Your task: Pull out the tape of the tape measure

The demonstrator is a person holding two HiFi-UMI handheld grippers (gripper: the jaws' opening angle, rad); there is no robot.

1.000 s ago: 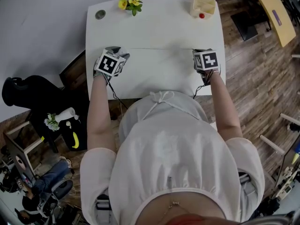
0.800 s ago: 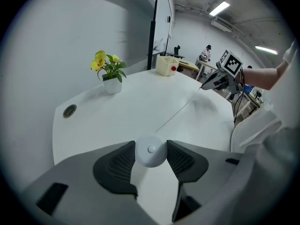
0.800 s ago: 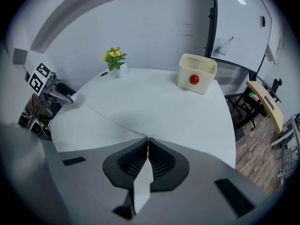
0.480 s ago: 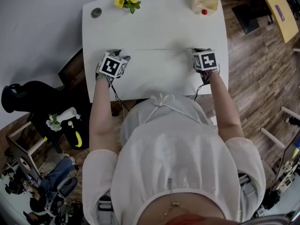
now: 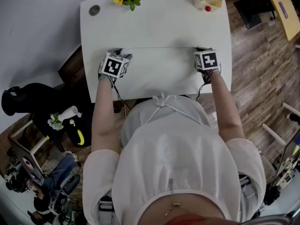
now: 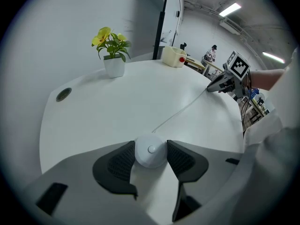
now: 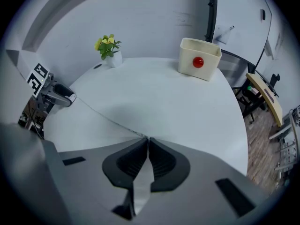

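Pinching a smooth, round white tape measure (image 6: 150, 150) by its sides, the left gripper (image 6: 150, 144) has its ribbed dark fingers (image 6: 117, 165) partly spread, over the glossy white tabletop (image 5: 159, 27) in front of the flowerpot (image 6: 114, 65). The right gripper (image 7: 147, 142), far right of the flowerpot, presses its fingers together on the thin tape (image 7: 105, 119). Only the left gripper view shows the case's small centre button (image 6: 151, 149).

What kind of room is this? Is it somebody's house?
Most likely a lab or workshop, not a home. Long strip lights run along the ceiling, a person stands far back among desks, and equipment crowds the wooden floor beside the white table.
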